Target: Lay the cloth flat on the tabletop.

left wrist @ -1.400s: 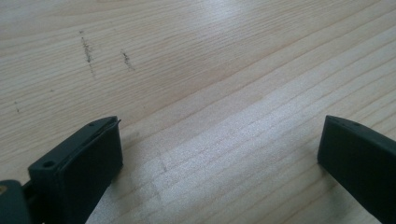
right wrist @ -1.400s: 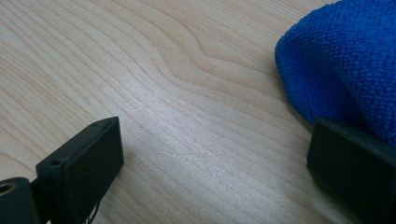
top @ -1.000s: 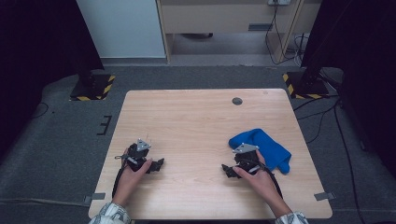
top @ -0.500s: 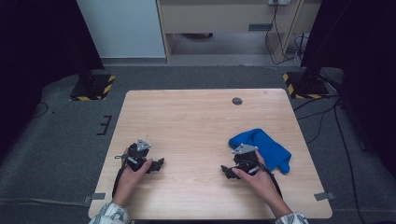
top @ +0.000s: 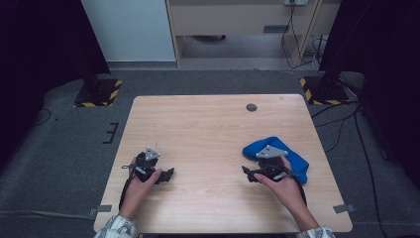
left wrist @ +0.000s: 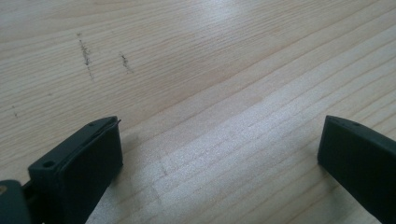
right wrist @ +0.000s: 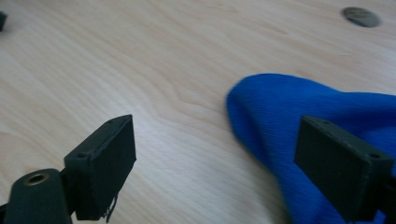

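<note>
Item: blue cloth (top: 289,156). It lies on the right half of the table (top: 208,124), near the right edge, bunched into a rounded hump. Its long axis appears to run from the near right toward the far left, ending in a blunt rounded tip.

Item: your right tongs (top: 250,173). They sit just beside the cloth, on its near-left side. In the right gripper view (right wrist: 215,154) the jaws stand wide apart with only bare wood between them. The cloth (right wrist: 299,126) lies ahead and to the right, its tip pointing into the gap and its body running behind the right jaw. The jaws have just been closing a little; they press on nothing. State: open, holding nothing.

Item: your left tongs (top: 168,174). They rest low on the left half of the table, well apart from the cloth. In the left gripper view (left wrist: 219,154) the jaws stand wide over bare wood. State: open, holding nothing.

Item: dark round insert (top: 251,107), far centre of the table, well apart from everything.

Relation that matters: the cloth is your right hand's to take. It lies ahead of and to the right of those tongs, so you likely need to swing them right to bring the tip between the jaws.
</note>
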Demonstrator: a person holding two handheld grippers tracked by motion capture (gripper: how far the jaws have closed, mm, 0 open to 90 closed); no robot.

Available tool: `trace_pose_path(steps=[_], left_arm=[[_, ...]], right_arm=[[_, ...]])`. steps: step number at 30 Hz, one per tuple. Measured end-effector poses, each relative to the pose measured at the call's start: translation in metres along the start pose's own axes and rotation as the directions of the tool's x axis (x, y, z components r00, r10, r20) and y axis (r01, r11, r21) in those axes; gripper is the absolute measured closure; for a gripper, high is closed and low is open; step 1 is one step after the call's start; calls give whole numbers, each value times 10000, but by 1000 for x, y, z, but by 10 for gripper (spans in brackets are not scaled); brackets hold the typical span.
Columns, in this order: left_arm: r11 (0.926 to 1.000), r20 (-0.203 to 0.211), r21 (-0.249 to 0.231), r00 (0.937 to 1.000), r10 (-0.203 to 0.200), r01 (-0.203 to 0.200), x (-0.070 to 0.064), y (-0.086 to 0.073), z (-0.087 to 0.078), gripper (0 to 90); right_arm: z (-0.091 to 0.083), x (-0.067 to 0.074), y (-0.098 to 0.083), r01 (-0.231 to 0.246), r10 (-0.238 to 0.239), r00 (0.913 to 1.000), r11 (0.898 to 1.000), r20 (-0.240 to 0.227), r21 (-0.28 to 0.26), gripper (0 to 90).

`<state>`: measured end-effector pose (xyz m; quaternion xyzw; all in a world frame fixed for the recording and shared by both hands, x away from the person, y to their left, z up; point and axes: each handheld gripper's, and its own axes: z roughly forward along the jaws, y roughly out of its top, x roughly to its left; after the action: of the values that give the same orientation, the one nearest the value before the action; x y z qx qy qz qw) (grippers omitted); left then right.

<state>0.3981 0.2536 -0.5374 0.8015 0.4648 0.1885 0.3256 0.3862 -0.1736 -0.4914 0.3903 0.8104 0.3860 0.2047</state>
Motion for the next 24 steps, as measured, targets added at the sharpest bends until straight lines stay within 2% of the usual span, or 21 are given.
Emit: trace_pose_path(steps=[5, 6, 7, 10, 13, 18, 22, 24], left_arm=[[10000, 2, 2, 10000, 3, -3, 0, 0, 0, 0], [10000, 3, 1, 10000, 3, -3, 0, 0, 0, 0], [10000, 3, 1, 10000, 3, -3, 0, 0, 0, 0], [10000, 4, 1, 10000, 4, -4, 0, 0, 0, 0], [10000, 3, 1, 10000, 5, -5, 0, 0, 0, 0], [10000, 3, 1, 10000, 5, -5, 0, 0, 0, 0], [10000, 4, 2, 10000, 5, -5, 0, 0, 0, 0], [10000, 6, 2, 10000, 6, -6, 0, 0, 0, 0]], right_arm=[[-13, -25, -3, -531, 542, 9969, 9984, 566, -207, 175], [-19, -34, -4, -747, 767, 9940, 9968, 776, -288, 193], [-19, -34, -4, -747, 767, 9940, 9968, 776, -288, 193], [-25, -46, -6, -814, 857, 9892, 9959, 1189, -403, 232], [-28, -56, -11, -926, 954, 9847, 9954, 1455, -261, 270], [-32, -68, -16, -1075, 1109, 9780, 9938, 1766, -290, 402], [-36, -75, -19, -966, 1036, 9766, 9943, 1885, -460, 559], [-37, -78, -21, -1051, 1139, 9750, 9929, 1907, -553, 601]])
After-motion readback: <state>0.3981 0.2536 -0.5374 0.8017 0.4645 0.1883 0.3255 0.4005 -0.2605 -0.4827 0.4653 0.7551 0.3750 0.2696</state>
